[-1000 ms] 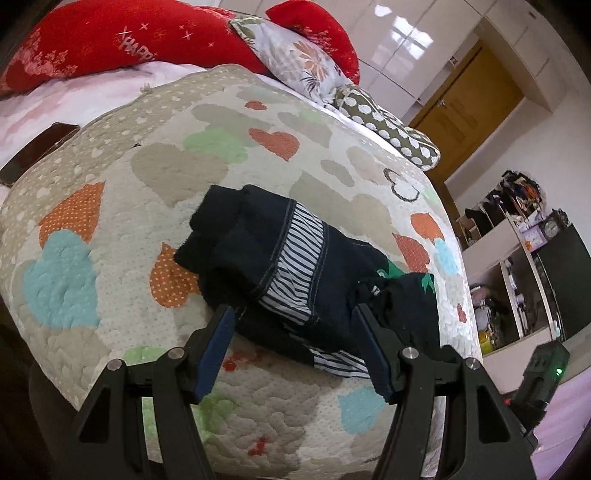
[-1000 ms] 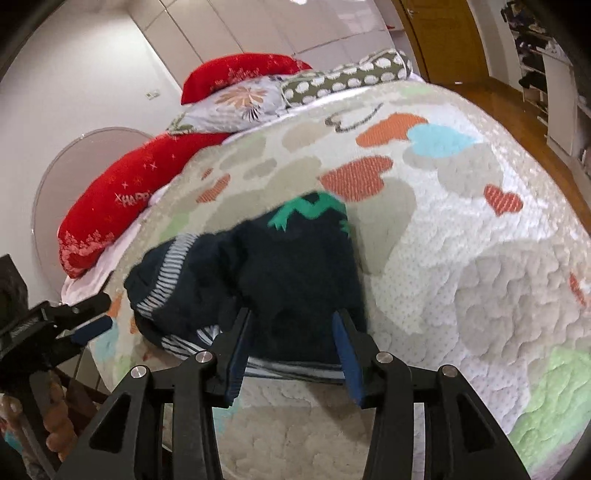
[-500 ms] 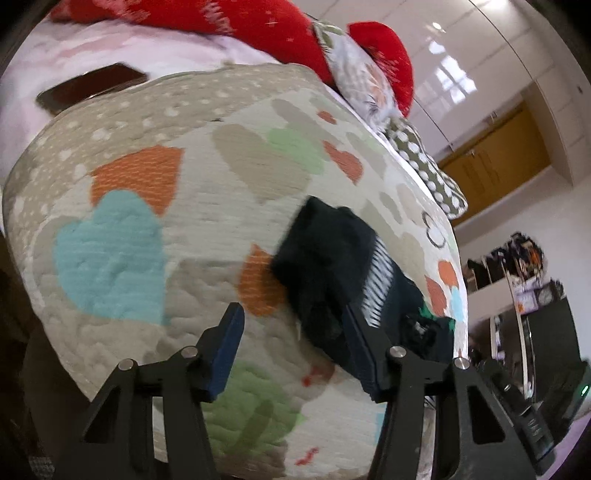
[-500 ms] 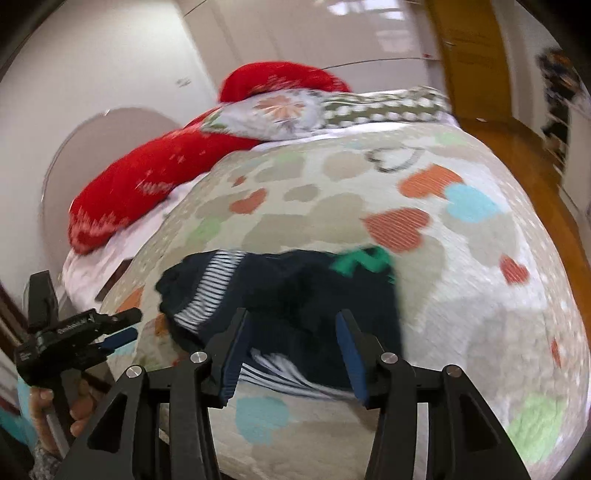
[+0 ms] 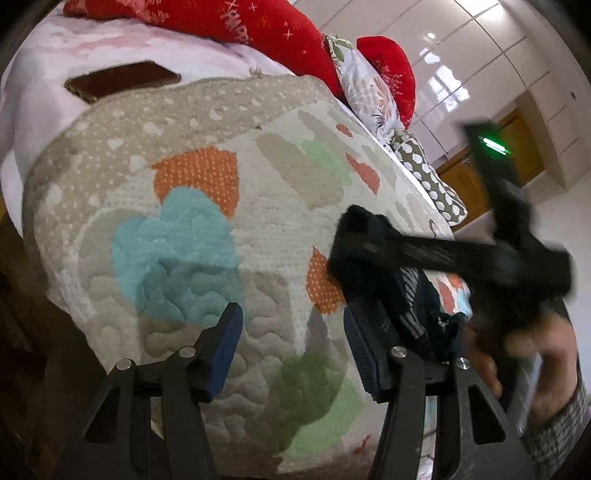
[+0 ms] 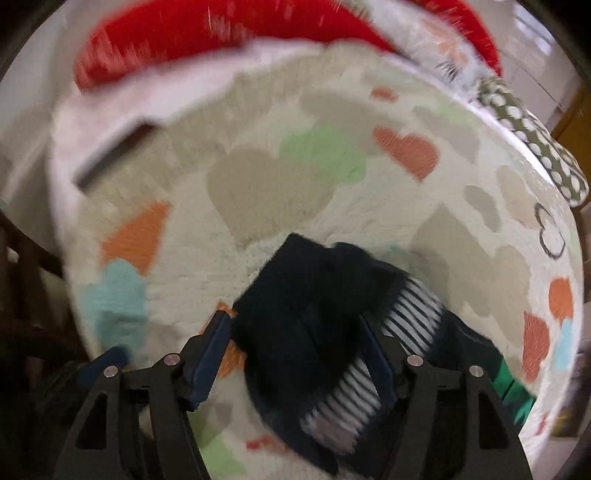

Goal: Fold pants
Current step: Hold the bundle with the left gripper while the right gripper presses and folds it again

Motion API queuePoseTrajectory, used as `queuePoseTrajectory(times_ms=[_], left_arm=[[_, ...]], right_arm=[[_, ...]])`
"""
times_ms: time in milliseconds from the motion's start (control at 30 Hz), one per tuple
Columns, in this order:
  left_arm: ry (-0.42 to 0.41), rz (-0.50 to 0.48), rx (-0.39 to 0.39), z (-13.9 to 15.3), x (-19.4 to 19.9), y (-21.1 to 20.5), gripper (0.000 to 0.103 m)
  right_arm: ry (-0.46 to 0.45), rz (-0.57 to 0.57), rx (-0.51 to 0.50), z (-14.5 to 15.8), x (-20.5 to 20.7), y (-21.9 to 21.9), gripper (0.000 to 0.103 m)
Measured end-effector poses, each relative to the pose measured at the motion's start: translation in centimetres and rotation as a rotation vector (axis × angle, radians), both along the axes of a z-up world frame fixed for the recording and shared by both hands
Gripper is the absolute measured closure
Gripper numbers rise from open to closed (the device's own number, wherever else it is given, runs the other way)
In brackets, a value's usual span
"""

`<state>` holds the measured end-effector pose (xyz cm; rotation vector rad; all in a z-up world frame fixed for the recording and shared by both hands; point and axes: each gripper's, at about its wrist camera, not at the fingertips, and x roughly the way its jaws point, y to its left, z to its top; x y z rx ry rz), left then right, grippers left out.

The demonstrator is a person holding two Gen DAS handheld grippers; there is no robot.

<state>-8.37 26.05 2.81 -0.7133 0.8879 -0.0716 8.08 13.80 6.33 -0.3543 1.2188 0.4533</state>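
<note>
Pants [image 6: 317, 332], dark navy with a white-striped band, are lying crumpled on the quilt [image 6: 258, 192] at the near end of the bed, and I am seeing them bunched between the spread fingers of my right gripper [image 6: 295, 354]. Its blue pads are standing wide apart on either side of the cloth, not pinching it. My left gripper [image 5: 291, 350] is hanging released too, its jaws parted over bare quilt, with the pants [image 5: 373, 266] just beside its right finger. From that view the right tool is crossing in front of the heap as a blurred black shape, a hand [image 5: 532, 354] wrapped around it. The quilt is looking stitched and puffy, patterned with orange, teal, green and beige hearts. Farther back a flat dark rectangular thing [image 5: 122, 79] is resting on pale pink sheeting. Beyond that, soft red pillows [image 5: 236, 22], a floral one and a polka-dot cushion [image 5: 428, 177] are lining the head of the bed.
</note>
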Motion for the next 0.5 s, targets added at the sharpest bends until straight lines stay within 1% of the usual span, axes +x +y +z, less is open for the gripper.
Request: queuePoseTrajectory(times_ms=[67,133,200,233,267,300,400,433,467,500], left_arm=[[-0.006,-0.014,-0.009,-0.1,0.0,-0.2,0.047],[-0.011,-0.030,-0.015,-0.2,0.1,-0.6,0.047],[-0.012,-0.047,-0.024,-0.2,0.4,-1.0,0.047],[-0.013,-0.058,-0.022,-0.2,0.6,-1.4,0.047],[-0.018,-0.067,-0.014,-0.1,0.8,-1.8,0.046],[-0.022,-0.072,-0.004,0.0,1.0,-2.2,0.046],[-0.031,-0.093,0.070,0.2,2.1,-4.1,0.046],[-0.040,-0.111,0.093,0.3,2.4,-4.9,0.046],[-0.042,-0.128,0.106,0.3,2.7,-5.5,0.050],[-0.035,-0.146,0.111,0.3,3.1,-6.2,0.055]], right_arm=[[0.026,-0.010,-0.092,-1.6,1.3,1.8,0.029],[0.055,-0.007,-0.178,-3.0,2.5,3.0,0.025],[0.074,-0.008,-0.216,-3.8,3.2,3.2,0.024],[0.082,-0.011,-0.214,-3.8,3.3,3.0,0.026],[0.079,-0.018,-0.205,-3.5,3.4,2.7,0.042],[0.068,-0.025,-0.207,-3.2,3.3,2.4,0.062],[0.034,-0.027,-0.181,-2.2,3.1,1.2,0.076],[0.029,-0.035,-0.154,-1.7,3.0,0.5,0.077],[0.028,-0.041,-0.131,-1.3,3.0,0.0,0.078],[0.025,-0.050,-0.100,-0.7,2.9,-0.6,0.078]])
